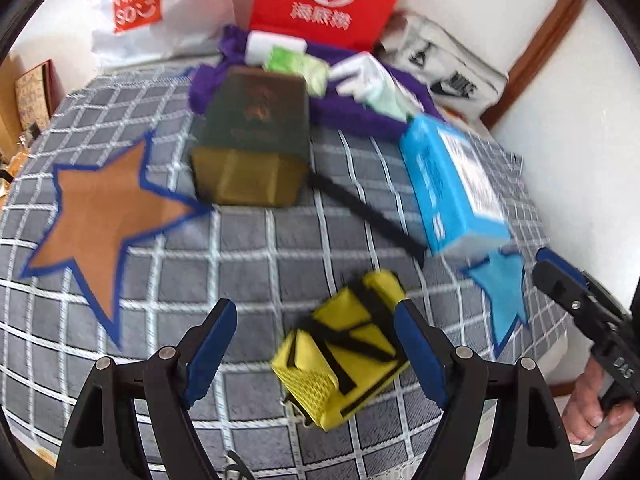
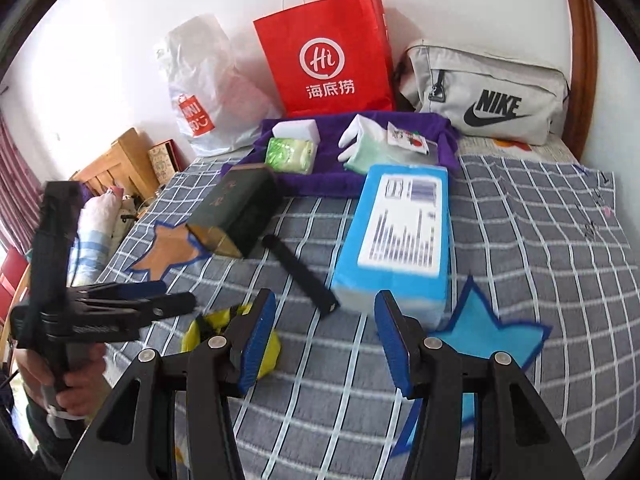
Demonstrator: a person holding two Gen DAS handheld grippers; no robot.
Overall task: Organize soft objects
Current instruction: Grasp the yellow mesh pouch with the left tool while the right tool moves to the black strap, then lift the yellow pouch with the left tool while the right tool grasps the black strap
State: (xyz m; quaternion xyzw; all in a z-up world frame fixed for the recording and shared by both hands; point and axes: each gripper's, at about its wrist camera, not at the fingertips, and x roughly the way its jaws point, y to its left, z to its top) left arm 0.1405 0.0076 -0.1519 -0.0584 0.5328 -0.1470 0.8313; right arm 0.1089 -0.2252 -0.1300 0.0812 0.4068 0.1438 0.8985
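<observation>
While the left gripper gapes beside the yellow pouch, the right gripper spreads over bare blanket

Behind, against wall: red paper bag, grey fabric pouch rightward. Before them purple cloth tray; nearer, blue rectangular box, dark green box leftward.

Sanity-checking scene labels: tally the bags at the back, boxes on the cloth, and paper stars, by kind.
Bags: 3 – white Miniso bag, red paper bag, grey Nike bag
Boxes: 2 – dark box, blue box
Stars: 2 – brown star, blue star
Total: 7
</observation>
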